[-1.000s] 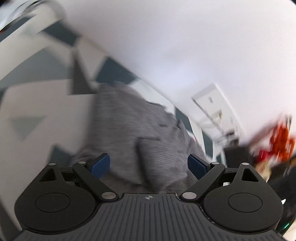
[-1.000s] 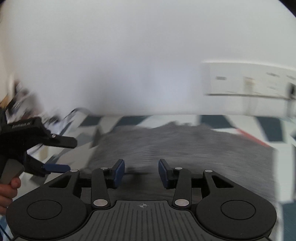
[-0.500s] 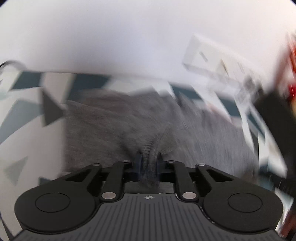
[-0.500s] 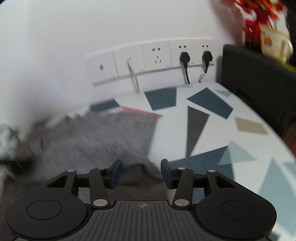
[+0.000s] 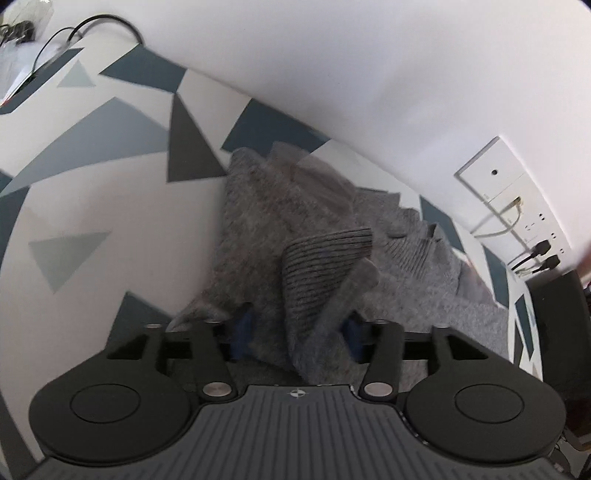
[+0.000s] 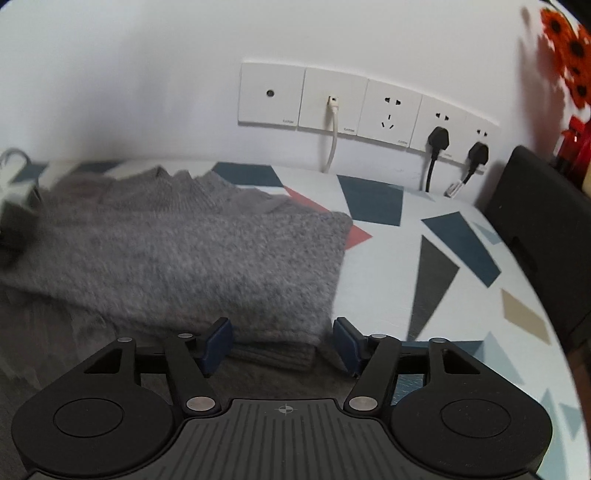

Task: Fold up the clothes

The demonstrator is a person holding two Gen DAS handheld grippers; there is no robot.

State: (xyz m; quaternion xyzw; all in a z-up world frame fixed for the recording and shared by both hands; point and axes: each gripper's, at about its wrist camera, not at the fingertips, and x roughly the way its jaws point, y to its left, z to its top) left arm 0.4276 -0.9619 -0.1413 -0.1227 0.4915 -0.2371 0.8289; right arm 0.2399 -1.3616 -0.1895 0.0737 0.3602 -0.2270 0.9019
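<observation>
A grey knitted sweater (image 5: 280, 218) lies partly folded on a table with a white, blue and grey triangle pattern (image 5: 92, 192). In the left wrist view its ribbed cuff and sleeve (image 5: 317, 266) rise up between my left gripper's (image 5: 297, 332) blue pads, which stand apart around the cloth. In the right wrist view the sweater (image 6: 192, 251) lies folded, and my right gripper (image 6: 282, 345) is open at its near right corner, over a ribbed hem (image 6: 273, 356).
A white wall with a row of sockets (image 6: 365, 107), a white cable and two black plugs (image 6: 437, 138) stands behind the table. A black box (image 6: 543, 236) stands at the right, with orange flowers (image 6: 569, 48) above. Cables lie at the far left (image 5: 74, 33).
My left gripper was shut on sweater cloth half a second ago; its pads now stand apart around the sleeve. My right gripper has swung to the sweater's right corner and opened wider.
</observation>
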